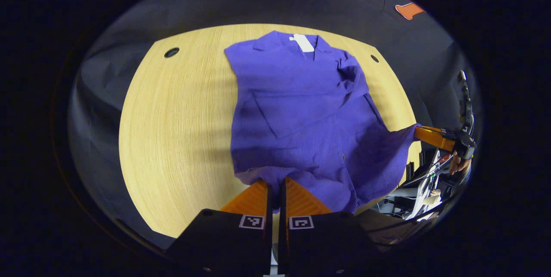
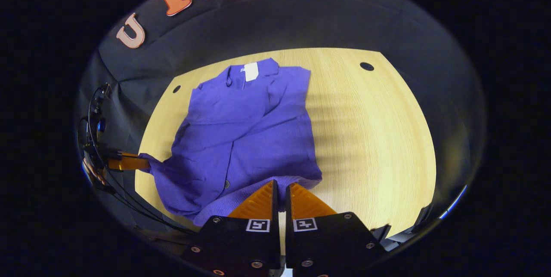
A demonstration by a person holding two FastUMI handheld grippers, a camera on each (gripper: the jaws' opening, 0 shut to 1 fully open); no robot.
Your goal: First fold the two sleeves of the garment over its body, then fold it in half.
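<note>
A purple shirt (image 1: pixel 301 109) lies on the wooden table (image 1: pixel 172 130), collar and white tag (image 1: pixel 303 42) at the far end, both sleeves folded over its body. My left gripper (image 1: pixel 275 180) is shut on the near hem corner, lifting it. The right gripper (image 1: pixel 419 133) shows at the right, pinching the other hem corner. In the right gripper view the shirt (image 2: pixel 245 130) spreads to the left; my right gripper (image 2: pixel 282 184) is shut on its hem, and the left gripper (image 2: pixel 144 163) holds the far corner at the left.
The table has round cable holes (image 1: pixel 171 52) (image 2: pixel 366 66) near its far corners. Black cloth walls surround it. A hand (image 1: pixel 458 165) and cables show beyond the table's right edge. Bare wood (image 2: pixel 370 139) lies beside the shirt.
</note>
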